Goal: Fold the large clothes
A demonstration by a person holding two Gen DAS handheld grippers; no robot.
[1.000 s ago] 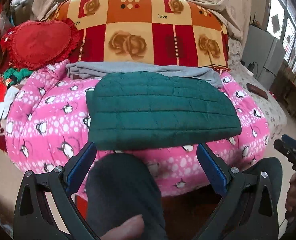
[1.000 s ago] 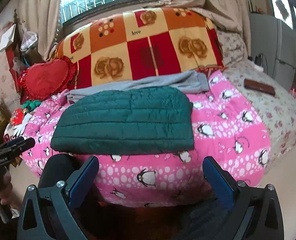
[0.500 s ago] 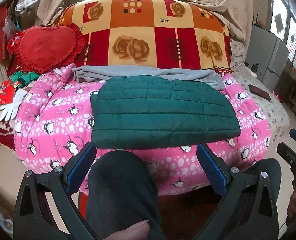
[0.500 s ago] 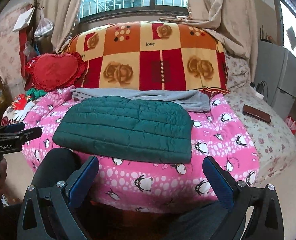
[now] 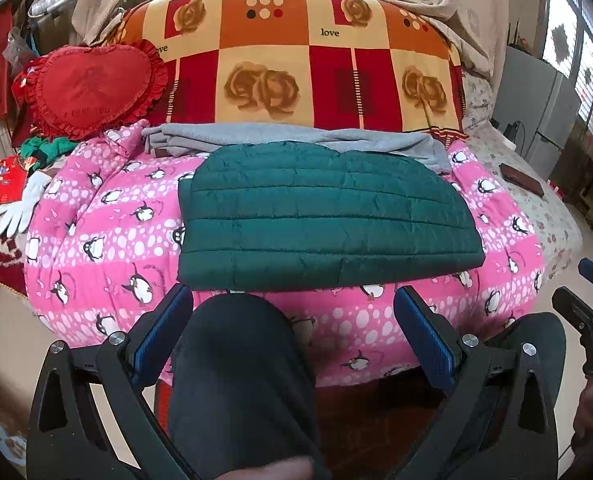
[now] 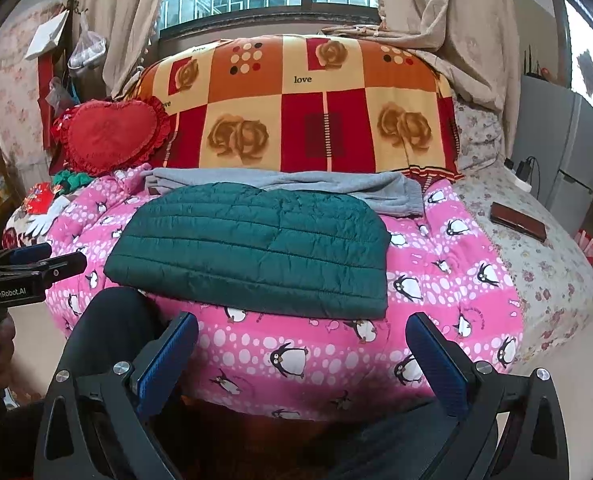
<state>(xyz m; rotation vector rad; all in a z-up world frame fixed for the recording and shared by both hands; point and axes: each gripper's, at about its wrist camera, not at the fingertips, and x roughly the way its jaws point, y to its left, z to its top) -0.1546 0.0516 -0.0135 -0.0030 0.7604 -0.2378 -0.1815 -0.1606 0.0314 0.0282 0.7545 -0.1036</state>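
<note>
Both views pulled back, green jacket (image 5: 324,216) folded on pink blanket (image 5: 108,240)

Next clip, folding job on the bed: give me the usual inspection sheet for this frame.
Surface: pink penguin blanket over the bed.
Job's things: green quilted jacket lies folded flat; grey garment folded behind it, partly under its far edge.
Clutter: red heart cushion, white glove, brown wallet-like case.
Grippers: left gripper and right gripper open, empty, short of the bed.
Cables: charger lead at right.
Surroundings: rose-pattern quilt, curtains, window.
</note>
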